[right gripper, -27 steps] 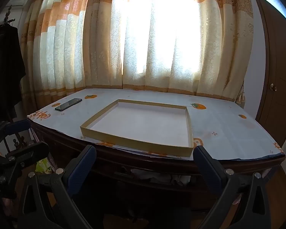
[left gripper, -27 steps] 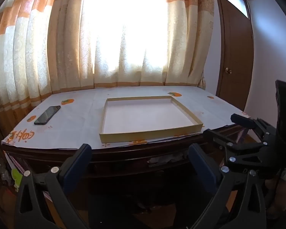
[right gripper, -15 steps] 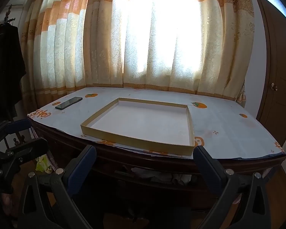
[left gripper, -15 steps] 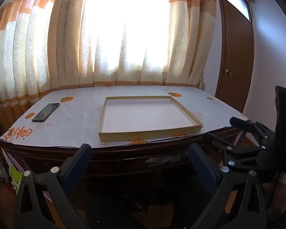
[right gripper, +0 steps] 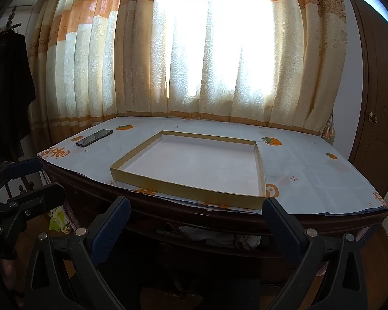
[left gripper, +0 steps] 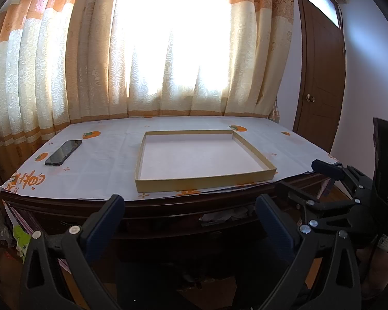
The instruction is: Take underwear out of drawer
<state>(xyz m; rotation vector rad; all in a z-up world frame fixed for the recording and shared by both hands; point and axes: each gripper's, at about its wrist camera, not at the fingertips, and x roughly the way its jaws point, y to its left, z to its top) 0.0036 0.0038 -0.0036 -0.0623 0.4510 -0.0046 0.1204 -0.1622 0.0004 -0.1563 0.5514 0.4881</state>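
Now, desk (left gripper: 95, 170): dark wood, standing in front of a sunlit curtain (left gripper: 168, 51), its top lying under a white cloth (right gripper: 310, 180) printed with orange fruit
Drawer (right gripper: 219, 235): sitting just under the front edge of the desk, pulled out only a little, a narrow gap showing
Underwear (right gripper: 219, 237): pale crumpled fabric is showing in the drawer gap, below the near edge of the tray; it is too dim to tell more, and nothing is touching it; the left wrist view is showing the same fabric (left gripper: 225, 214)
Tray (left gripper: 207, 180): a shallow, tan-walled cardboard tray with a white floor is lying flat on the middle of the desk, close to the front edge
Phone (left gripper: 63, 152): a dark phone is lying flat on the cloth, well to the left of the tray
Left hand-held gripper (left gripper: 188, 222): hanging in front of the desk, its jaws standing wide apart with nothing between them
Right hand-held gripper (right gripper: 196, 222): hanging beside the left one, tilting downward toward the drawer front, jaws spread wide and gripping nothing
Door (left gripper: 320, 85): a brown door is standing closed to the right of the curtain
Dark clothing (right gripper: 5, 90): hanging at the far left of the right wrist view
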